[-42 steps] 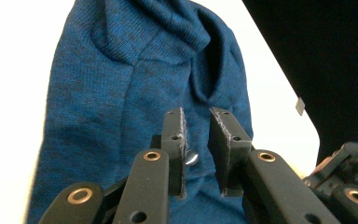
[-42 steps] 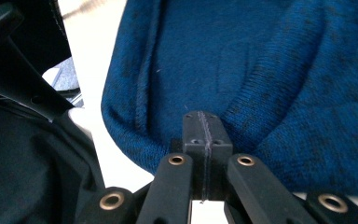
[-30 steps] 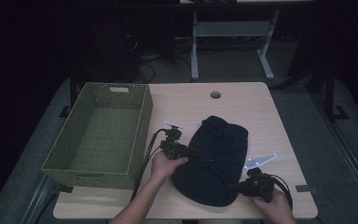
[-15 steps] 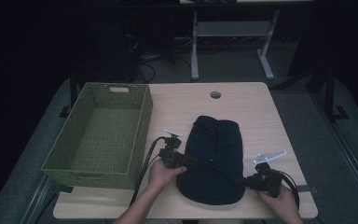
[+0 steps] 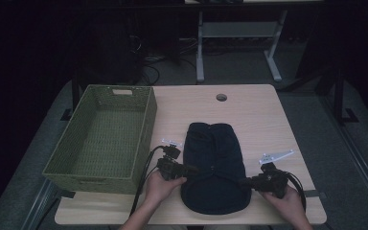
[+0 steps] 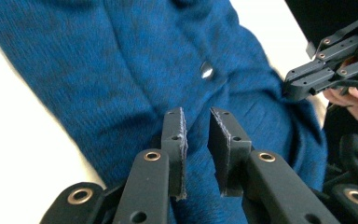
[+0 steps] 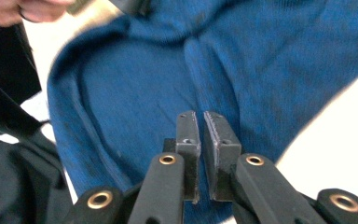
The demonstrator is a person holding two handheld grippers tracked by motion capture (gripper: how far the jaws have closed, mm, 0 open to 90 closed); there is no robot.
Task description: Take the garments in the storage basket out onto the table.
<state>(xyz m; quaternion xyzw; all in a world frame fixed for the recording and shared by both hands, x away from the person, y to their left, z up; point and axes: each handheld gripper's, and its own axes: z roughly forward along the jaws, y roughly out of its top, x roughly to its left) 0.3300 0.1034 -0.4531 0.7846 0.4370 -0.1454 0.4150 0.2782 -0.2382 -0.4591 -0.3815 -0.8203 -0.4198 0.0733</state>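
A dark blue knitted garment [image 5: 214,167] lies folded flat on the table, its length running away from me. In the left gripper view it shows a small button [image 6: 207,71]. My left gripper [image 5: 191,170] lies at the garment's left edge. Its jaws [image 6: 196,114] stand a finger's width apart over the knit [image 6: 121,70], gripping nothing. My right gripper [image 5: 244,182] lies at the garment's right edge near the hem. Its jaws [image 7: 201,116] have just been opening and show a thin slit over the fabric [image 7: 261,56], with nothing between them.
A green woven basket [image 5: 146,124] stands empty on the table's left side, close to my left hand. Bare wooden tabletop [image 5: 268,124] with a cable hole [image 5: 221,97] stretches behind and to the right of the garment. The right gripper [image 6: 326,70] appears at the left gripper view's right edge.
The garment has turned from lying askew to lying straight and flatter. Both hands have drawn back toward the table's near edge, and the right jaws have parted slightly.
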